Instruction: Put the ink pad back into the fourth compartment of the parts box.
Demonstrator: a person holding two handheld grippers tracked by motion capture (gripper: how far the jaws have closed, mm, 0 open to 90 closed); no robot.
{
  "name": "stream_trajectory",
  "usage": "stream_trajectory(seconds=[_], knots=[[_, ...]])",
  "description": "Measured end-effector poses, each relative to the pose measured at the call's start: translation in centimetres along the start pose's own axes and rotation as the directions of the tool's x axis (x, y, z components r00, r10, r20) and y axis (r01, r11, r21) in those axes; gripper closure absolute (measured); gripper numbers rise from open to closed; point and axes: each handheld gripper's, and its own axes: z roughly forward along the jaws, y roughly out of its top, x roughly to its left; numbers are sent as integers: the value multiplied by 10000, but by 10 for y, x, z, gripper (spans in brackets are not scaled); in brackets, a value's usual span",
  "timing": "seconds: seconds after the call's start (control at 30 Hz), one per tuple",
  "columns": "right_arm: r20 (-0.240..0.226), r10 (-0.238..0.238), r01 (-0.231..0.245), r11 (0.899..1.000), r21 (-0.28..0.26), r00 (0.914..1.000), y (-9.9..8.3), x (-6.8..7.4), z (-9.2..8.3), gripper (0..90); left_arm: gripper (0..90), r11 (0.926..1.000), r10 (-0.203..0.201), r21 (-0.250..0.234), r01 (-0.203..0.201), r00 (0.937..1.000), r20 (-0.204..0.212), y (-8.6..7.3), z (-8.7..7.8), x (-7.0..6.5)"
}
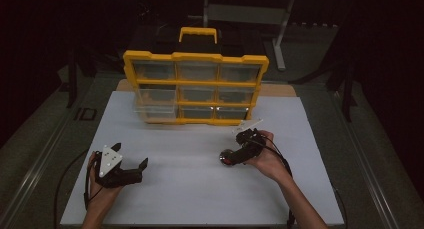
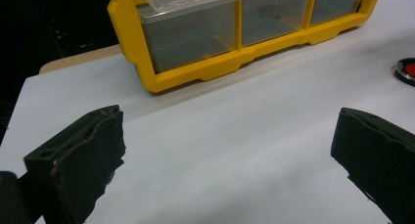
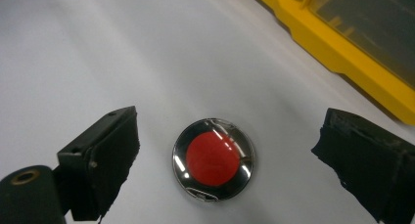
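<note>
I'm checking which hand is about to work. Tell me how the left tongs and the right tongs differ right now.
The left tongs have only bare white tabletop between their jaws; the right tongs straddle a round chrome disc with a red centre. The left tongs point toward the yellow drawer organizer from the near left corner; the right tongs sit closer to it and aim down at the disc. Both are open and hold nothing.
</note>
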Motion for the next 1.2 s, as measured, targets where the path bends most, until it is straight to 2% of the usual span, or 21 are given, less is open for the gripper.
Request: stream_trajectory(seconds=[0.1,0.5,0.7,1.2], knots=[[-41,-60,60,10000,11,10000,0,1,2,78,1,10000,-10,-6,10,10000,5,0,0,0],[-136,328,-325,9992,226,9994,-8,3,23,78,1,10000,-31,-19,31,10000,5,0,0,0],[-152,269,-260,9981,561,9995,-11,6,34,79,1,10000,-13,-14,13,10000,9,0,0,-1],[14,296,-296,9930,1147,9996,-20,8,47,80,1,10000,55,23,-55,10000,4,0,0,-2]])
